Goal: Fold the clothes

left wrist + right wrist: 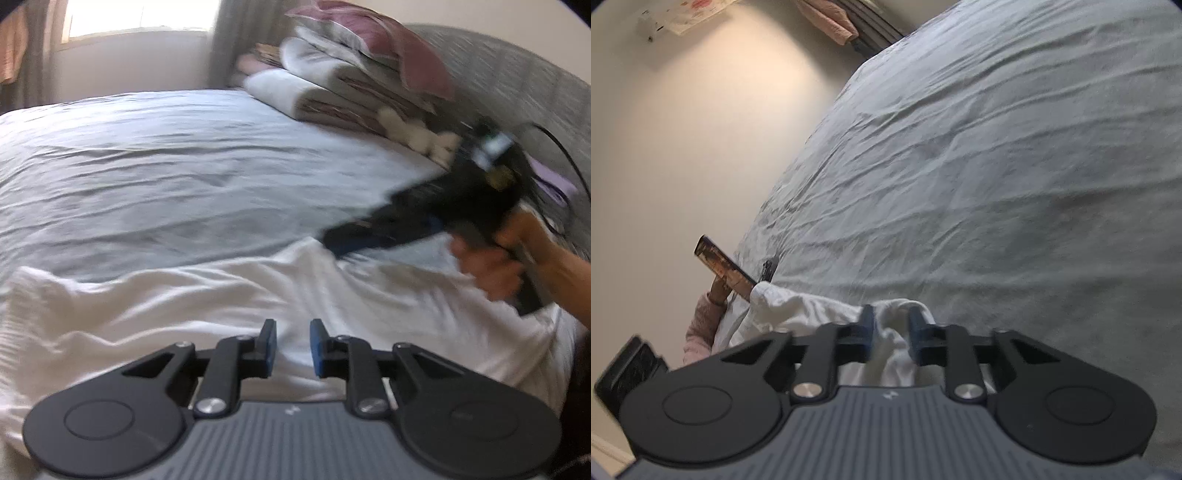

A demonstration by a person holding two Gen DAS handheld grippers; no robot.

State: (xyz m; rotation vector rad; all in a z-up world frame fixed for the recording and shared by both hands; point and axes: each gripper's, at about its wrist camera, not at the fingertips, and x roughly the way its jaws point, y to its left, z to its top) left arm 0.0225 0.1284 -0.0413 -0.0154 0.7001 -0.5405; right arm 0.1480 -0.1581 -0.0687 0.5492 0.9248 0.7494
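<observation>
My left gripper [293,347] hovers over the white garment [236,295], its jaws slightly apart and holding nothing. My right gripper [891,334] has white cloth bunched between its pads [867,332]; it appears gripped, though blur limits certainty. The garment lies on the grey bed sheet [166,166].

Left gripper [293,349]: black linkage arms with silver screws, blue pads inside the jaws, ribbed grey body behind. Right gripper [890,332] looks identical; a black cable [565,162] trails behind it.
</observation>
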